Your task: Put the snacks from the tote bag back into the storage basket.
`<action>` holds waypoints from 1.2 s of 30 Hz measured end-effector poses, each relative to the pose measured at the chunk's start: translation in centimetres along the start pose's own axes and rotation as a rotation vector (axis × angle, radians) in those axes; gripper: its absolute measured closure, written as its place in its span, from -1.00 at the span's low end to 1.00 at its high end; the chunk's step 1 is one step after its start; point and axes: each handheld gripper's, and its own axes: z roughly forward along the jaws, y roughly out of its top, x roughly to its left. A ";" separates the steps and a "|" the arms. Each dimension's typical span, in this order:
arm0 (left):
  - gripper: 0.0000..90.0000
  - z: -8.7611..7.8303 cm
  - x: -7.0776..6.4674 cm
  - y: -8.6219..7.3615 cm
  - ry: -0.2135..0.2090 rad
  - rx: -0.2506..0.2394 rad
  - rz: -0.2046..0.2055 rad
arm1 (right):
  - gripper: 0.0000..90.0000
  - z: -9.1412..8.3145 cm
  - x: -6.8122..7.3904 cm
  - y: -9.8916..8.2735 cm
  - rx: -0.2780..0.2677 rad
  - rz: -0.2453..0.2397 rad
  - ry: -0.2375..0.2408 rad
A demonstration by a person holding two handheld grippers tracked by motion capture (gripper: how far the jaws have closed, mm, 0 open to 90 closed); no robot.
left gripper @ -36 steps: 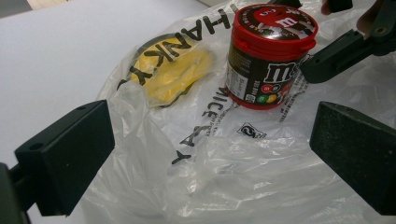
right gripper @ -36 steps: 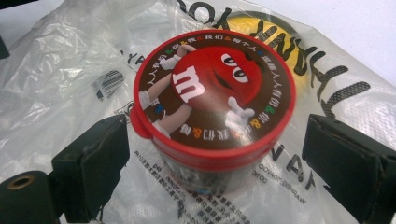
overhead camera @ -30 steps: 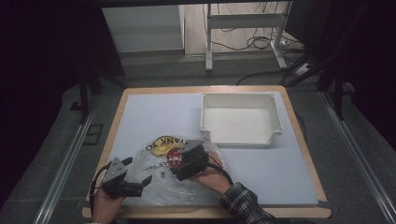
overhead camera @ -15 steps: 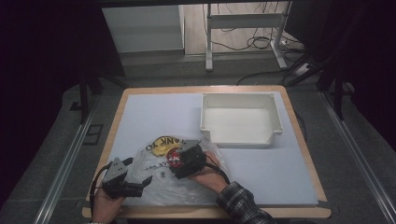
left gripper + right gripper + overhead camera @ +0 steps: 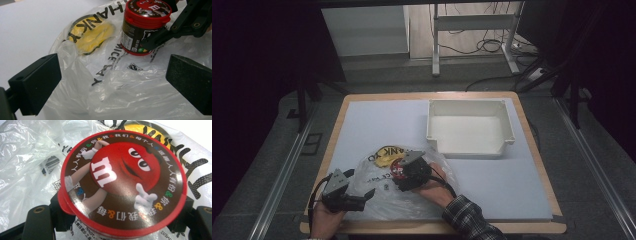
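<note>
The table [image 5: 522, 175] has a white tray [image 5: 470, 127] at the far right, and a clear plastic bag [image 5: 382, 192] lies at the near edge. On the bag stands a red-lid candy can [image 5: 143, 27]. The right gripper [image 5: 404, 175] just closed its jaws & now clamps the can. The left gripper [image 5: 357, 198], jaws wide apart, is over the bag's near-left part w/o touching it.
</note>
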 end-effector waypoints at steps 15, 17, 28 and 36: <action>-0.99 -0.1 0.1 0.0 -0.077 -0.014 -0.005 | -0.43 -0.3 0.2 0.2 0.012 0.000 -0.005; -1.00 0.0 0.0 0.0 -0.097 -0.015 -0.002 | -0.43 -0.4 0.3 0.3 0.010 -0.001 -0.001; -1.00 -0.1 -0.2 0.1 -0.152 -0.045 0.012 | -0.43 -1.9 0.4 1.3 0.008 -0.031 -0.001; -1.00 -0.2 -0.3 0.1 -0.148 -0.051 0.019 | -0.43 -3.2 0.4 1.8 0.003 -0.036 0.009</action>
